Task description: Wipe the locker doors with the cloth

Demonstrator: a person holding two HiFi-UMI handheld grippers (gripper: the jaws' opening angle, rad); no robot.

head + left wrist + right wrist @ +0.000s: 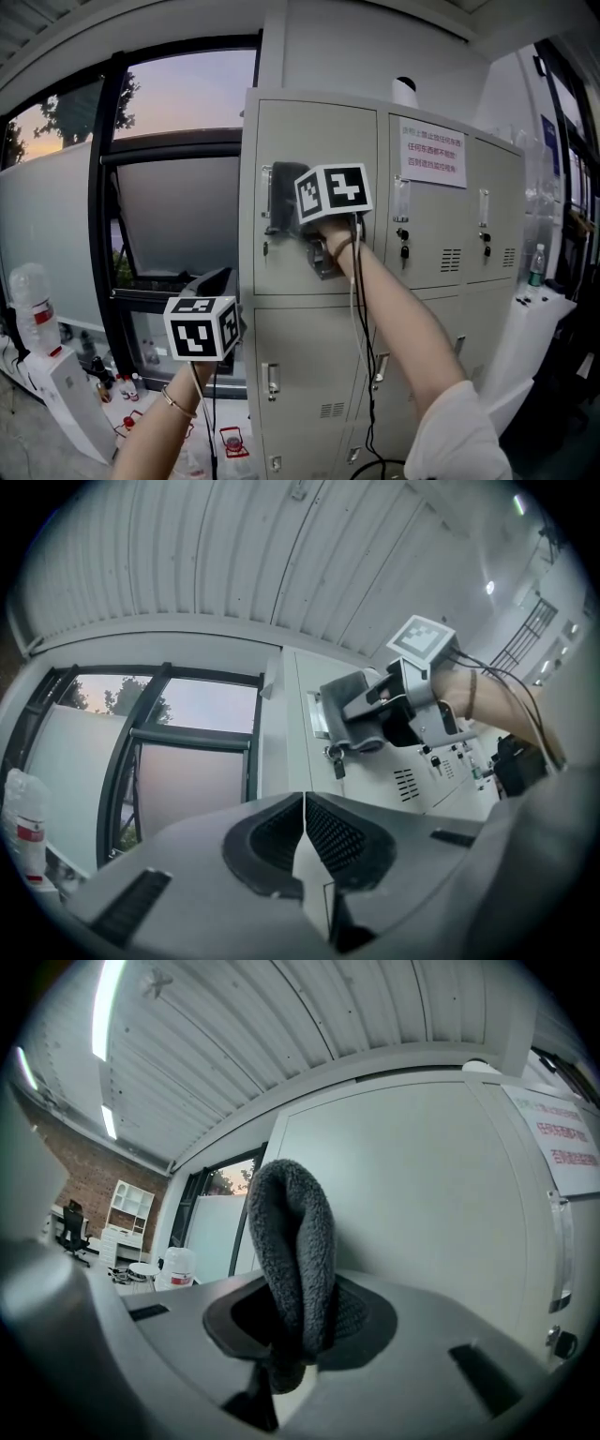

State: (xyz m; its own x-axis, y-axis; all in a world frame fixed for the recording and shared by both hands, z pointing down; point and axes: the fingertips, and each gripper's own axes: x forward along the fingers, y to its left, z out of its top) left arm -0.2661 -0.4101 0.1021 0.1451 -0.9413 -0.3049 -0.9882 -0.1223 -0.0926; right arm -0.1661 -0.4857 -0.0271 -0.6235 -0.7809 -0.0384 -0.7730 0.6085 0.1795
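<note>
1. R gripper (300, 1321) was pinched on a folded grey cloth (295, 1241). The cloth looked pressed to the top-left locker door (314, 141), near the door's left edge by the handle.
2. L gripper (303, 841) had its jaws pressed together with nothing between them. It hung low, off the lockers, left of the lower-left door.
3. Risk: a key (335, 761) dangled at the lock just under the cloth. A downward stroke there could snag the fold and drag it out of the jaws.
4. Risk: only a narrow fold stood proud of the jaws. Too flat an angle would prob put plastic on the paint instead of cloth, so scuffs and missed patches.
5. Risk: a paper notice (432, 152) sat on the middle top door. Wiping across it could lift or tear it.
6. Views:
   - R gripper view showed the grip on the cloth and bare panel, but no key or handle.
   - L gripper view gave the side look, with the cloth by the lock.
   - Head view showed the whole bank and which door, but the marker cube hid the jaws.
</note>
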